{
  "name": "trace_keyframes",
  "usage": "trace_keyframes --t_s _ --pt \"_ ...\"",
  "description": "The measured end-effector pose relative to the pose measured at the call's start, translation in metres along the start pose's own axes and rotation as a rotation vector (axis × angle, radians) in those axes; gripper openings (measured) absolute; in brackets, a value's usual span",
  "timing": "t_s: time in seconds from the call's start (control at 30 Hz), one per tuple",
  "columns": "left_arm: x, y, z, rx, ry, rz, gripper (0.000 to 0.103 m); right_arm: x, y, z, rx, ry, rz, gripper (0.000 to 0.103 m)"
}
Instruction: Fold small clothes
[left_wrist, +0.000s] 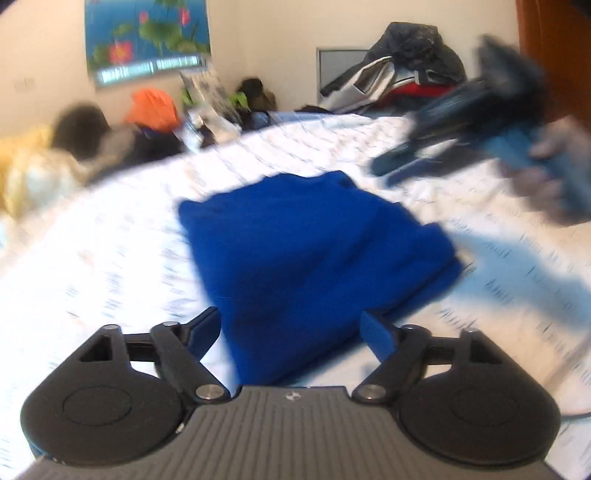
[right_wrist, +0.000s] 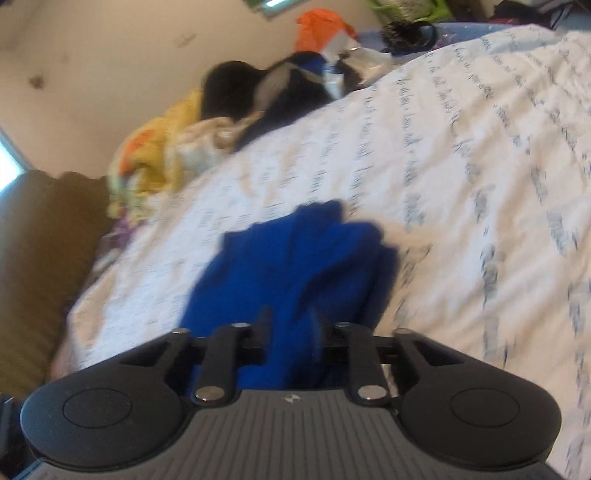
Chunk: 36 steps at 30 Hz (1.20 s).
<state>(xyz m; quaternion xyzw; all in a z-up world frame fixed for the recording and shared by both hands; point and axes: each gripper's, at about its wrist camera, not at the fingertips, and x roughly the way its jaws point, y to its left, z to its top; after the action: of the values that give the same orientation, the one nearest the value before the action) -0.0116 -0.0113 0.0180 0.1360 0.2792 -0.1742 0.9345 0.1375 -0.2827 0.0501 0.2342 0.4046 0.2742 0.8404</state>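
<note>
A folded blue garment lies on the white printed bedsheet. My left gripper is open, its blue-tipped fingers apart on either side of the garment's near edge, holding nothing. In the left wrist view my right gripper hovers blurred above the sheet to the right, away from the garment; its fingers look close together and empty. In the right wrist view the blue garment lies just past the right gripper, whose jaws are narrowed; the blur hides whether cloth is between them.
Piles of clothes line the far side of the bed: dark jackets at the back right, an orange bag and yellow cloth at the left. A brown cushion borders the bed's edge. A poster hangs on the wall.
</note>
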Motion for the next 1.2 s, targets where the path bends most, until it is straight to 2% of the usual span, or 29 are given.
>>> trace_keyframes --t_s 0.03,0.13,0.23,0.27,0.3,0.33,0.37,0.47,0.53,0.57,0.63,0.7,0.73,0.77,0.8,0.83,0.87,0.9,0.93,0.97,1.0,1.03,1.1,1.17,1.2 --pt "0.0 -0.001 -0.002 0.03 -0.001 0.015 0.082 -0.011 0.0 -0.01 0.019 0.0 0.016 0.048" --pt "0.01 -0.001 -0.006 0.065 0.033 0.028 0.082 -0.021 -0.001 -0.033 0.04 0.052 0.018 0.049" --pt "0.019 0.0 -0.005 0.038 0.062 0.025 0.082 -0.009 0.005 -0.045 0.024 0.124 0.04 0.049" --pt "0.02 0.001 -0.005 0.021 0.066 0.02 0.082 -0.003 0.008 -0.048 0.006 0.15 0.013 0.048" --pt "0.022 0.001 -0.004 0.005 0.072 0.018 0.082 0.003 0.01 -0.051 -0.011 0.172 -0.021 0.044" --pt "0.022 0.002 -0.004 -0.008 0.078 0.02 0.083 0.007 0.014 -0.054 -0.042 0.181 -0.032 0.018" --pt "0.022 0.003 -0.004 -0.014 0.081 0.024 0.085 0.01 0.018 -0.056 -0.072 0.195 -0.027 0.002" --pt "0.018 0.006 -0.006 -0.011 0.086 0.029 0.088 -0.008 0.03 -0.053 -0.129 0.154 -0.011 0.002" --pt "0.016 0.012 -0.008 -0.04 0.096 0.006 0.088 -0.015 0.02 -0.055 -0.124 0.141 -0.053 0.002" --pt "0.015 0.017 -0.009 -0.07 0.102 -0.007 0.088 -0.009 0.011 -0.061 -0.124 0.174 -0.104 0.002" --pt "0.014 0.028 -0.008 -0.16 0.124 -0.037 0.088 -0.013 0.0 -0.068 -0.081 0.159 -0.063 0.003" --pt "0.014 0.05 -0.006 -0.331 0.157 -0.105 0.088 -0.023 0.0 -0.063 -0.005 0.145 -0.041 0.008" --pt "0.015 0.062 -0.006 -0.427 0.171 -0.146 0.088 -0.031 0.0 -0.059 0.018 0.109 -0.014 0.015" --pt "0.017 0.073 -0.006 -0.512 0.182 -0.177 0.088 -0.038 -0.001 -0.055 0.035 0.068 0.016 0.033" --pt "0.019 0.081 -0.006 -0.59 0.188 -0.196 0.087 -0.041 -0.001 -0.051 0.045 0.033 0.03 0.046" --pt "0.022 0.085 -0.004 -0.627 0.195 -0.201 0.086 -0.04 -0.001 -0.046 0.043 0.012 0.017 0.077" --pt "0.024 0.086 0.0 -0.64 0.203 -0.199 0.08 -0.033 -0.001 -0.043 0.035 0.009 -0.007 0.086" --pt "0.027 0.084 0.003 -0.634 0.213 -0.19 0.074 -0.023 -0.004 -0.041 0.028 0.031 -0.028 0.086" --pt "0.03 0.079 0.007 -0.612 0.221 -0.174 0.052 -0.009 -0.006 -0.041 0.037 0.073 -0.039 0.083" --pt "0.032 0.075 0.009 -0.585 0.241 -0.161 0.017 0.003 -0.008 -0.043 0.056 0.108 -0.032 0.047" --pt "0.034 0.072 0.01 -0.571 0.265 -0.159 0.014 0.013 -0.007 -0.046 0.047 0.141 -0.003 0.017" --pt "0.032 0.071 0.01 -0.566 0.26 -0.145 0.015 0.02 -0.002 -0.048 0.013 0.168 -0.016 0.012" --pt "0.026 0.068 0.01 -0.506 0.255 -0.117 0.015 0.013 0.011 -0.051 -0.085 0.139 -0.046 0.011" --pt "0.026 0.067 0.006 -0.467 0.251 -0.117 0.017 0.006 0.005 -0.055 -0.121 0.129 -0.079 0.011" --pt "0.026 0.067 0.005 -0.462 0.243 -0.117 0.017 0.005 -0.003 -0.06 -0.116 0.121 -0.064 0.011"
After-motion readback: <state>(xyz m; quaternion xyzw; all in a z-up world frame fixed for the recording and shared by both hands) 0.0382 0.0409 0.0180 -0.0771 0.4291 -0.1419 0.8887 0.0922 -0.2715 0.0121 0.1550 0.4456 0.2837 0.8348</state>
